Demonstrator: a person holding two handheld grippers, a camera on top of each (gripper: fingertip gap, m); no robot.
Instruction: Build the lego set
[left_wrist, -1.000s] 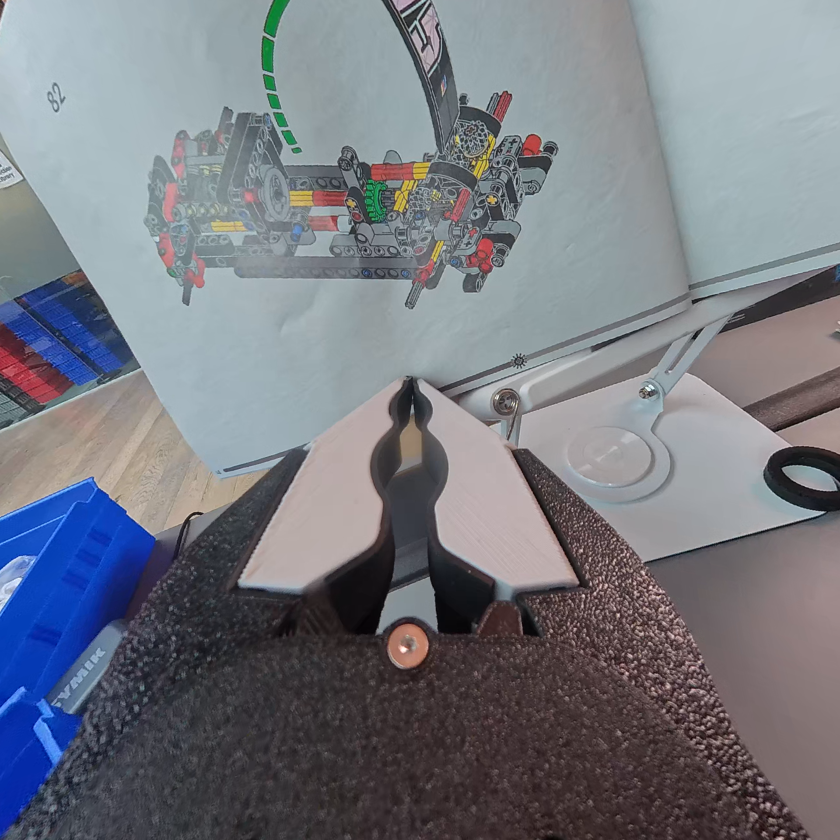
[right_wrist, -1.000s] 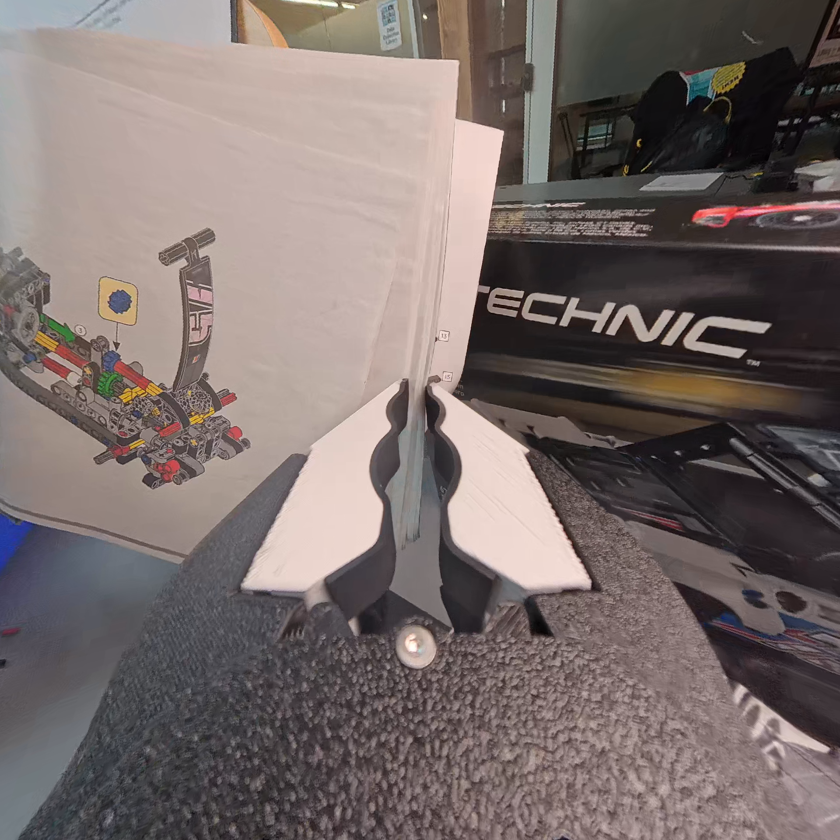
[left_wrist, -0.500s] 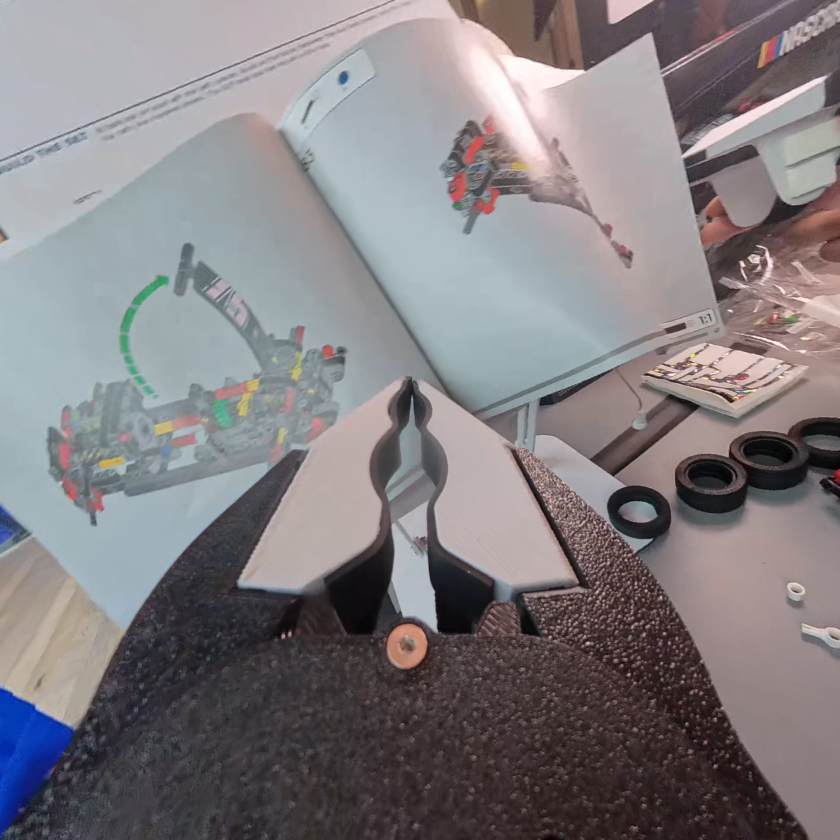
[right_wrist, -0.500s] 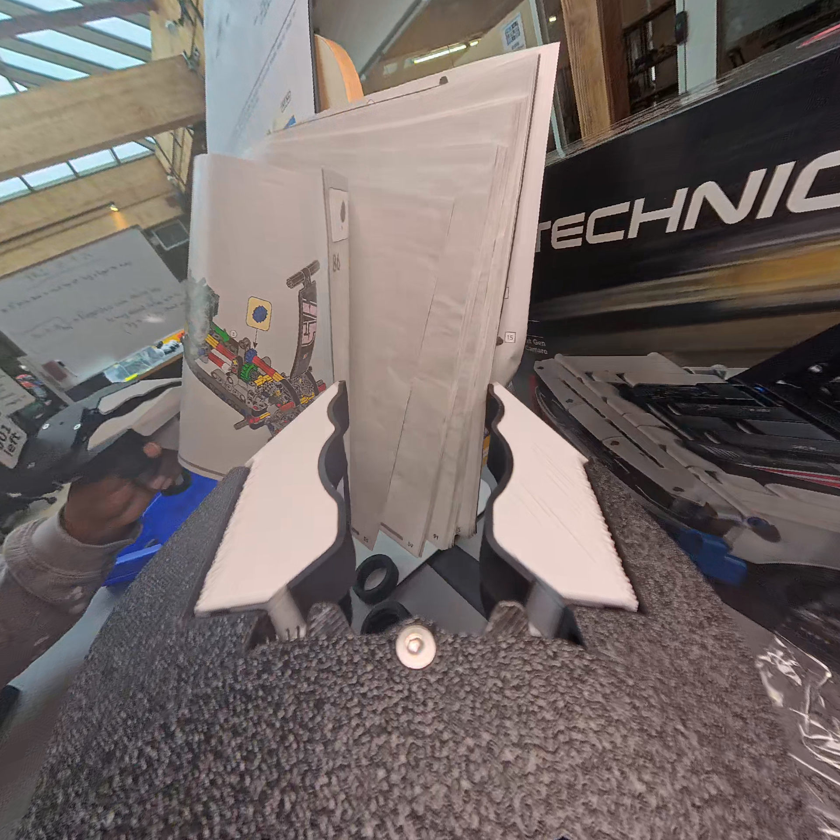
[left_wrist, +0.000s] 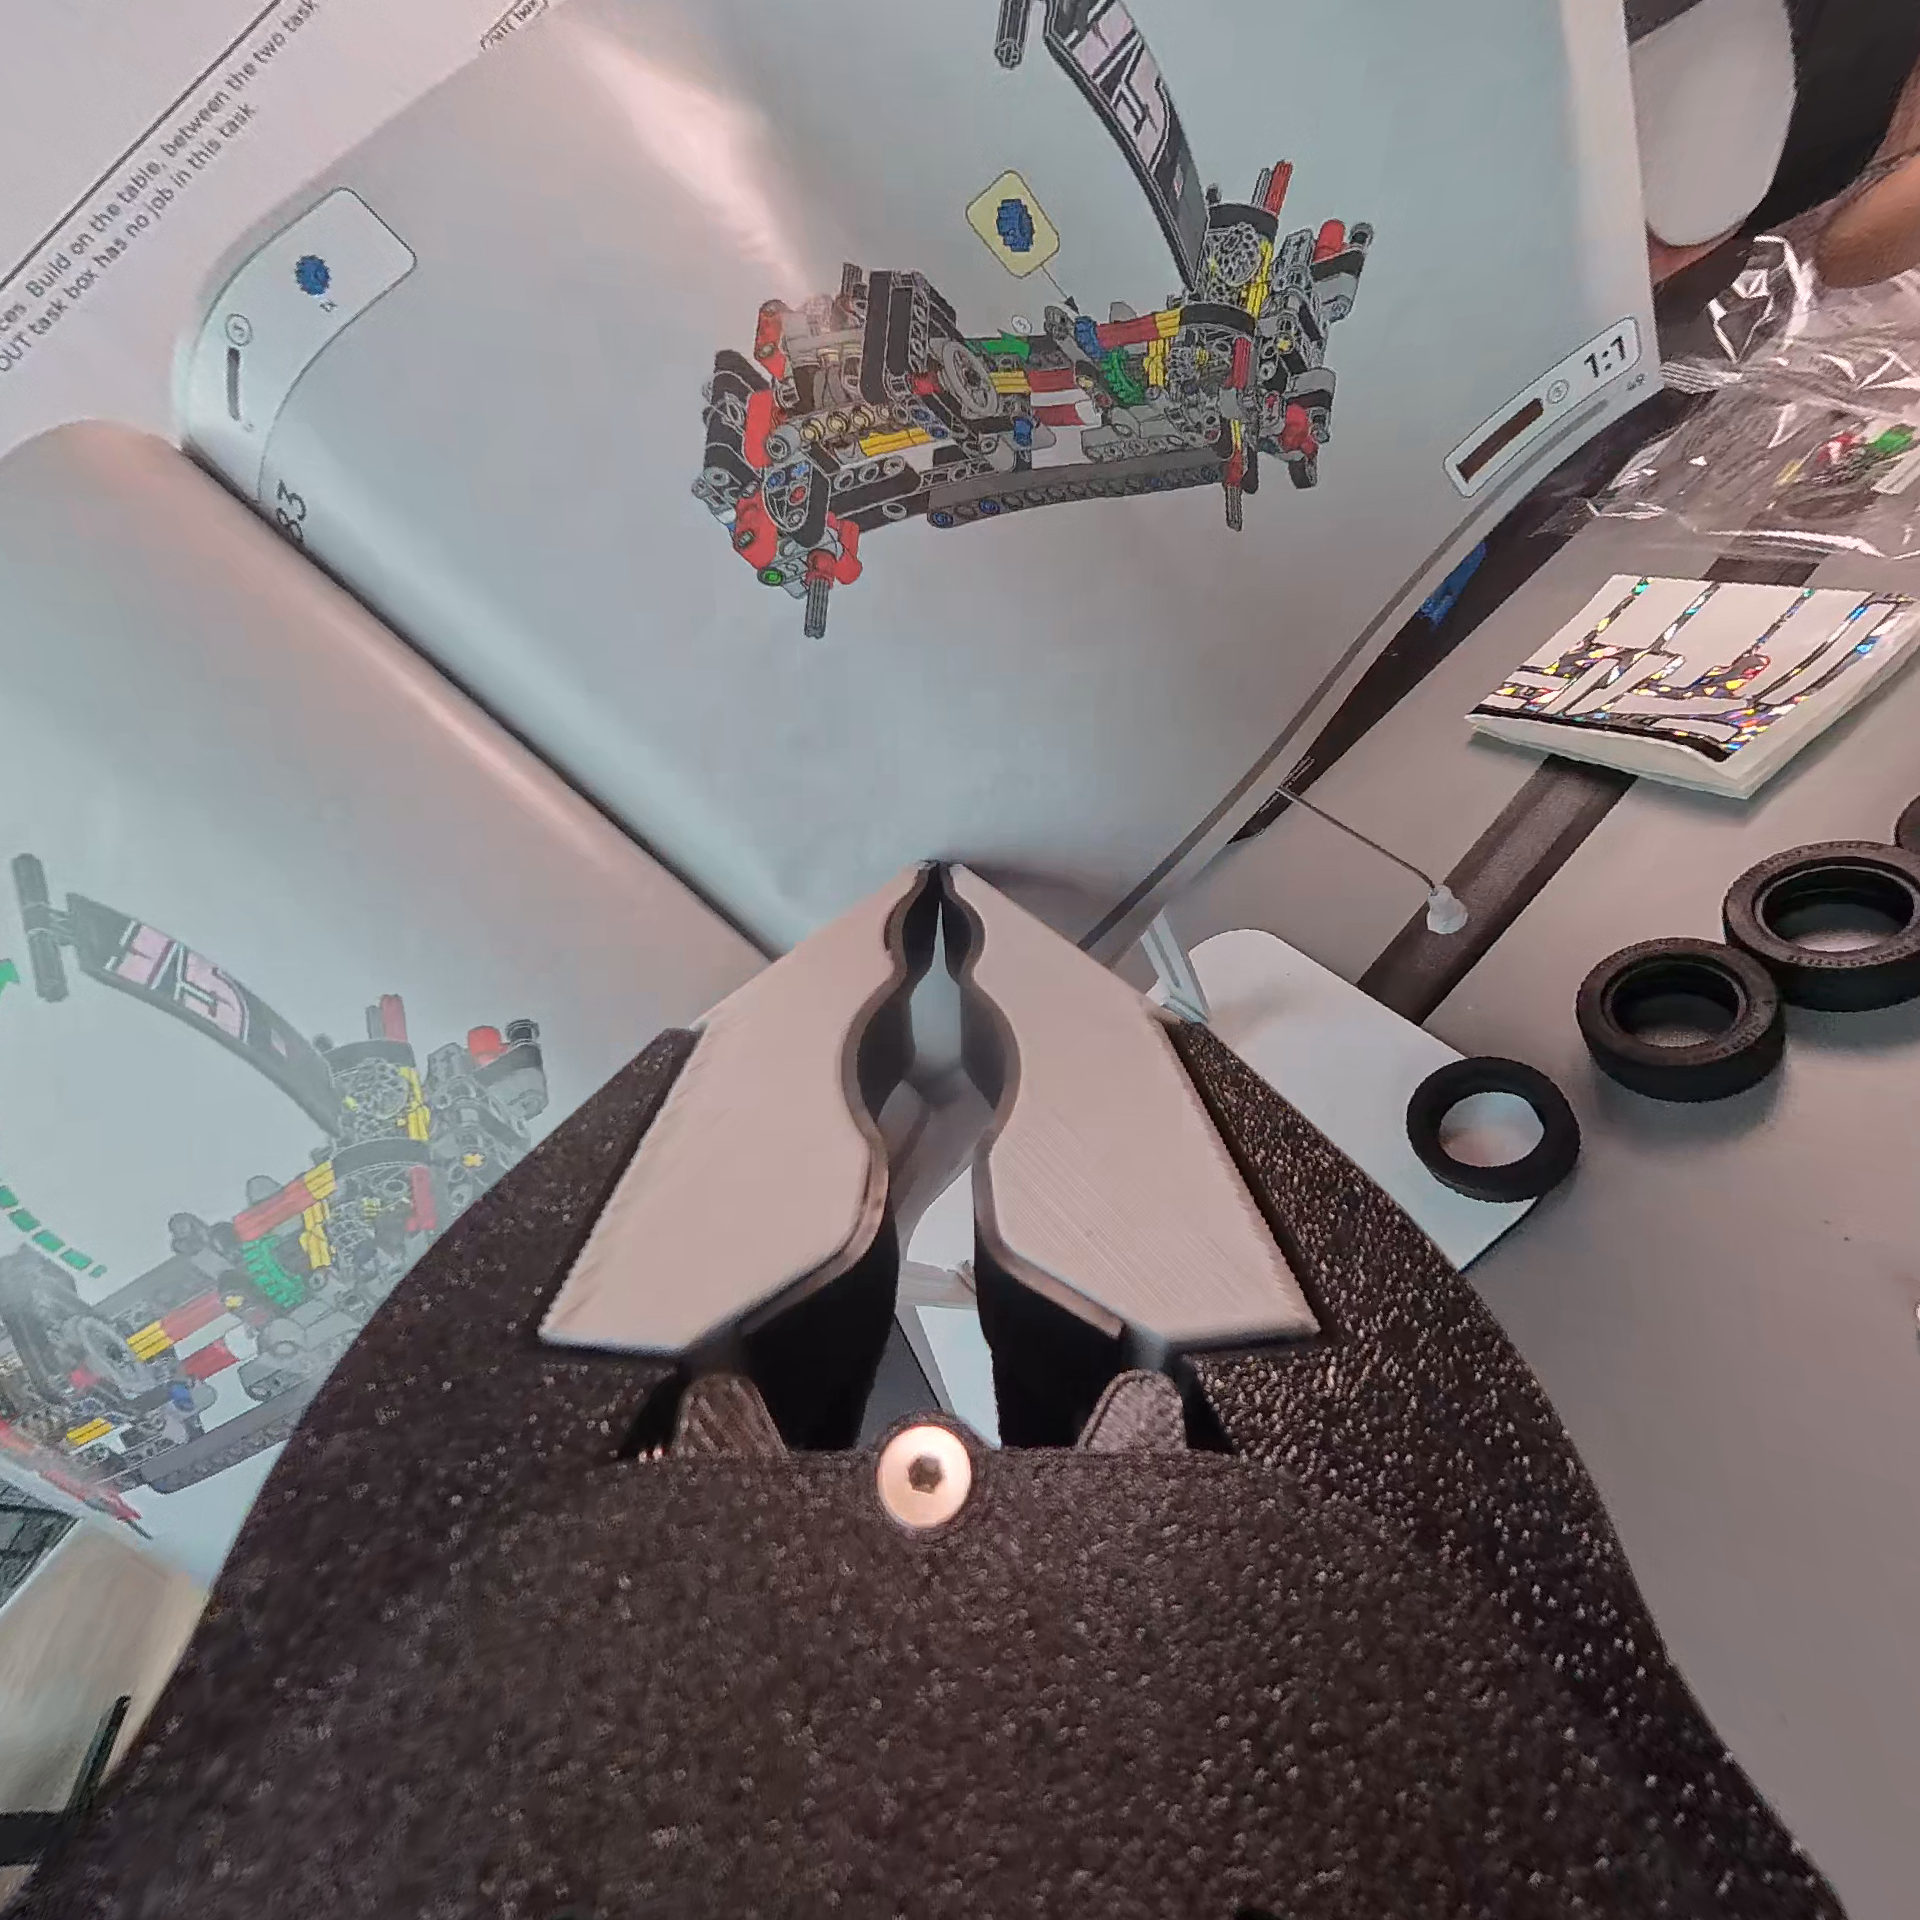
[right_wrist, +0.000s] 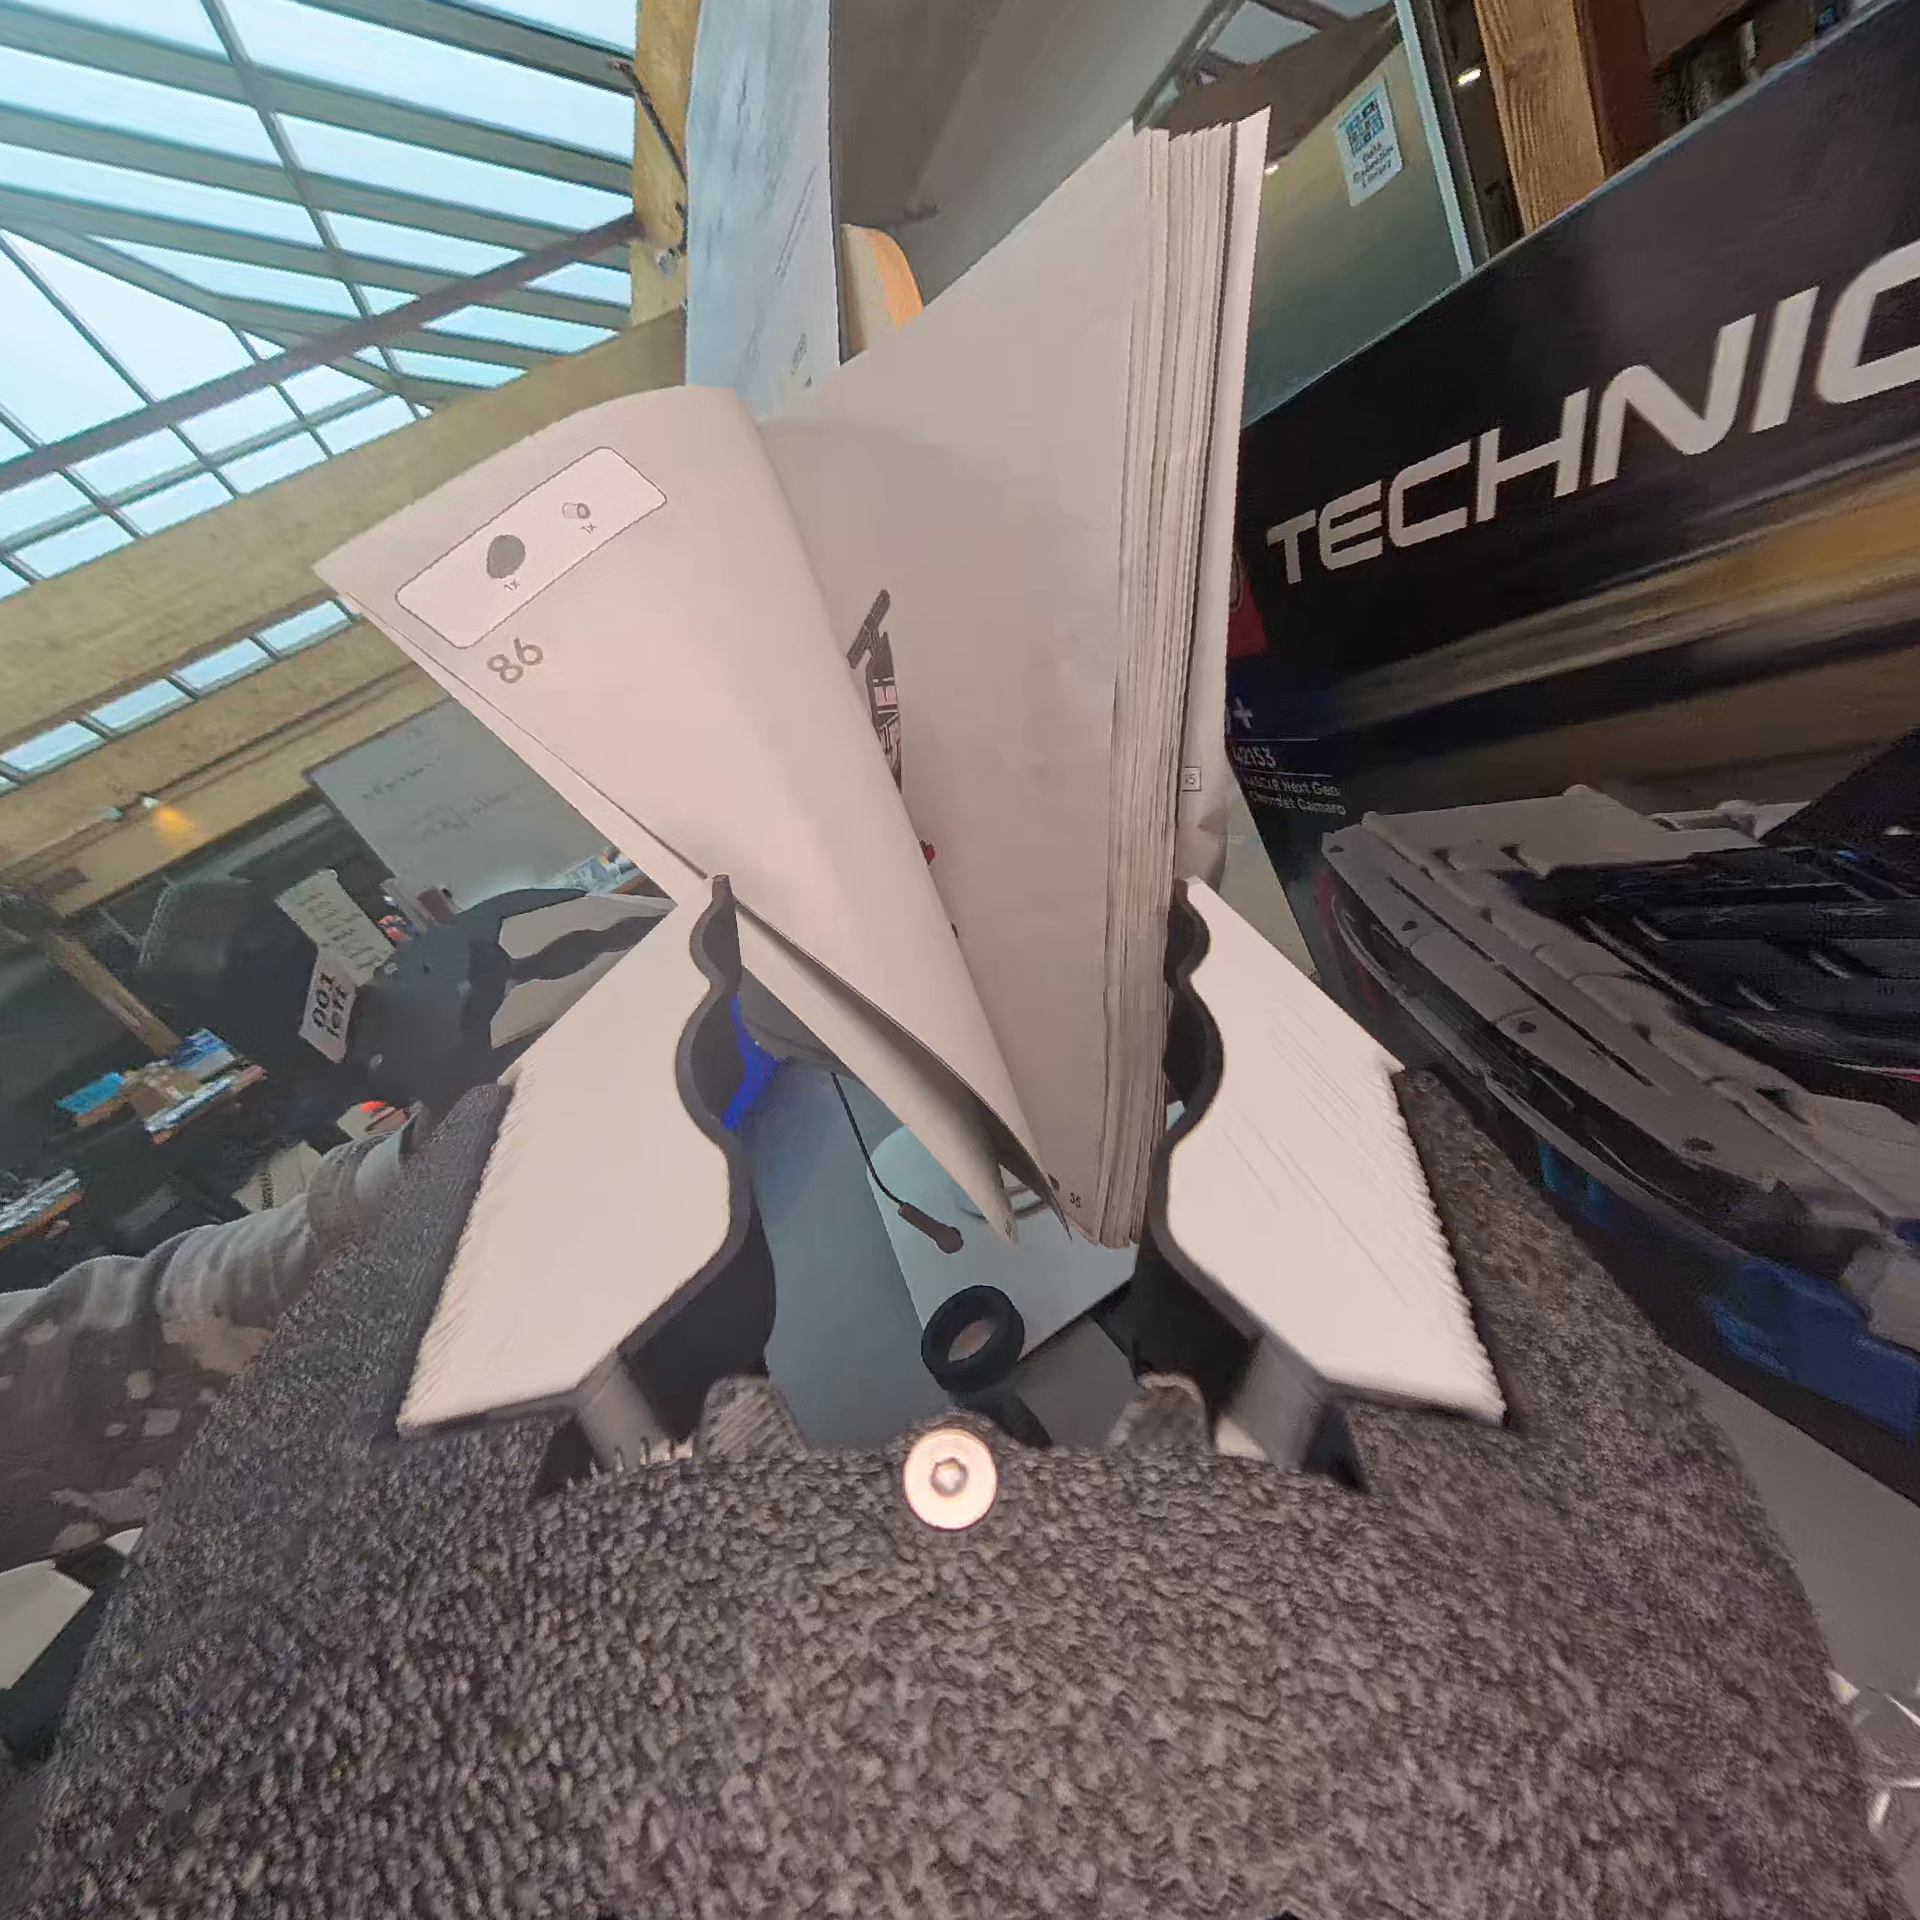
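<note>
The open instruction booklet (left_wrist: 623, 727) stands on a white stand, its pages showing coloured chassis drawings. My left gripper (left_wrist: 935, 891) is shut and empty, its tips right at the lower part of the right-hand page. My right gripper (right_wrist: 951, 920) is open, one finger on either side of the booklet's loose pages (right_wrist: 1039, 727). A single page fans out to the left and the thick stack (right_wrist: 1164, 831) stands by the right finger. The left gripper (right_wrist: 488, 966) also shows at the left of the right wrist view.
Three black tyres (left_wrist: 1491, 1127) (left_wrist: 1678, 1018) (left_wrist: 1829, 925) lie on the grey table at the right, one on the white stand base (left_wrist: 1330, 1081). A sticker sheet (left_wrist: 1704, 686) and a plastic bag (left_wrist: 1818, 416) lie farther back. The black set box (right_wrist: 1558, 520) stands right of the booklet. Tip to tip, the grippers are about 20 centimeters apart.
My right gripper was shut on the booklet's pages, then opened and let them go; the pages now fan apart. My left gripper, still shut, swung right and up to the right-hand page.
</note>
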